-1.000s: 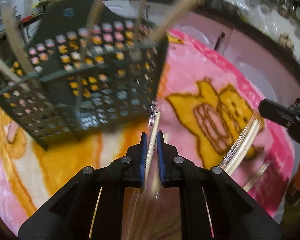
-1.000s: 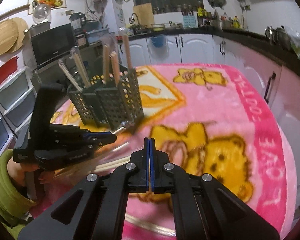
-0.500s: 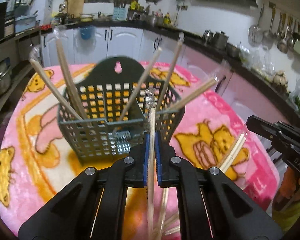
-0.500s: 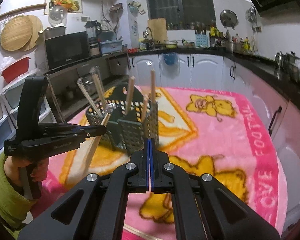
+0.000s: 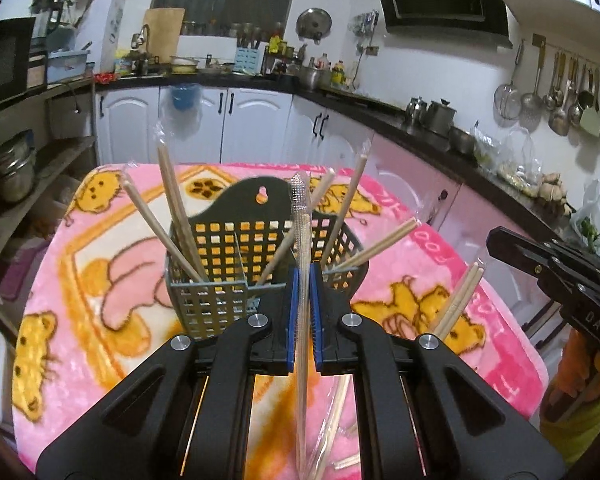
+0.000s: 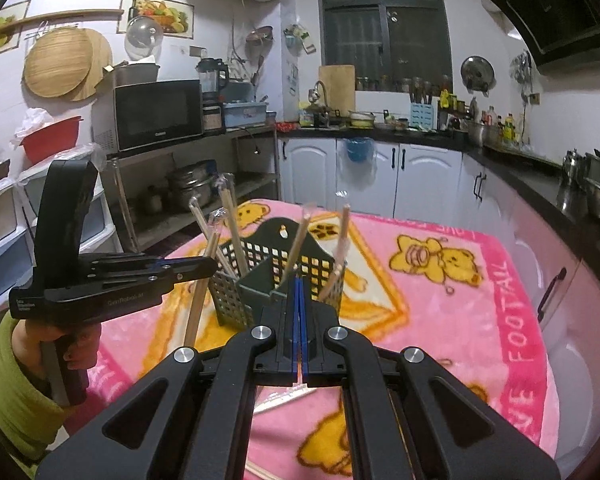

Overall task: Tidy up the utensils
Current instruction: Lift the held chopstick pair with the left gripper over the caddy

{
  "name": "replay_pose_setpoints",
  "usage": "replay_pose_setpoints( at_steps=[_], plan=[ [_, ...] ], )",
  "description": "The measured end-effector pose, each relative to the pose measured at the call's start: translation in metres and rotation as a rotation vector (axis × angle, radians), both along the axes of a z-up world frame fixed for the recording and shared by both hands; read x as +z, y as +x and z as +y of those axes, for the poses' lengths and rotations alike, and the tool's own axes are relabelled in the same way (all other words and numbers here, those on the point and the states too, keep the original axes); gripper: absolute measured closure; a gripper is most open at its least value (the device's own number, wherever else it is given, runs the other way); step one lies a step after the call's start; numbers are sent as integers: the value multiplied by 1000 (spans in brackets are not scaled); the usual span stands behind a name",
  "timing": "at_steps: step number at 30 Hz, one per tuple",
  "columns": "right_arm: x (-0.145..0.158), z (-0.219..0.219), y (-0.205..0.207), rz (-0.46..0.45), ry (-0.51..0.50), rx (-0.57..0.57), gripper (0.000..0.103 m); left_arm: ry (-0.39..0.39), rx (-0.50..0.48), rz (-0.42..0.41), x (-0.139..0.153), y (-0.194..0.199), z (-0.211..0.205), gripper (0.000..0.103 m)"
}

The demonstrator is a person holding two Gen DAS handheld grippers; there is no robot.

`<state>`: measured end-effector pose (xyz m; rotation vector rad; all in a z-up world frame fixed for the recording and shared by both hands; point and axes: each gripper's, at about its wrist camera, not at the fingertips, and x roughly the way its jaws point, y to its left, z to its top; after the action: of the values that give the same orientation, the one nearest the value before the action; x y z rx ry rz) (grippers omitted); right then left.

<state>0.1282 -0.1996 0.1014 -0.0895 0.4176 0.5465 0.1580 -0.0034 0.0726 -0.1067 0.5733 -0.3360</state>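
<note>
A dark grey perforated utensil caddy (image 5: pixel 256 240) stands on the pink blanket and holds several plastic-wrapped chopstick pairs, leaning outward. My left gripper (image 5: pixel 303 276) is shut on a wrapped chopstick pair (image 5: pixel 301 224), held upright just in front of the caddy. In the right wrist view the caddy (image 6: pixel 276 276) is ahead, the left gripper (image 6: pixel 204 268) at its left with the chopstick pair (image 6: pixel 199 296) hanging down. My right gripper (image 6: pixel 300 292) is shut and empty, in front of the caddy. Another wrapped pair (image 5: pixel 458 300) lies on the blanket to the right.
The pink cartoon blanket (image 6: pixel 440 300) covers the table. More wrapped chopsticks lie near my grippers (image 6: pixel 284 398). White cabinets (image 5: pixel 236 124) and a black counter run behind. A metal shelf with pots (image 6: pixel 188 188) stands to the left.
My left gripper has lifted and turned the chopstick pair upright, and the view has levelled out in front of the caddy. My right gripper has risen and stayed shut.
</note>
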Motion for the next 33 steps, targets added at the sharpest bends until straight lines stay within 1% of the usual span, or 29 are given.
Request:
replay_pose_setpoints(
  at_steps=[7,17,26,33],
  plan=[
    [11,10,-3,-29,-6,11,102,-29,33,-27,9,-1,12,100],
    [31,17,-6,-82,-9,21,102,-43,66,-89,30,2,22,100],
    [54,24,-5,-141,-4,35,102,-92,120,-170,60,12,31,100],
    [75,26,-7,-195,12,42,102,-116,143,-226,82,19,34,100]
  ],
)
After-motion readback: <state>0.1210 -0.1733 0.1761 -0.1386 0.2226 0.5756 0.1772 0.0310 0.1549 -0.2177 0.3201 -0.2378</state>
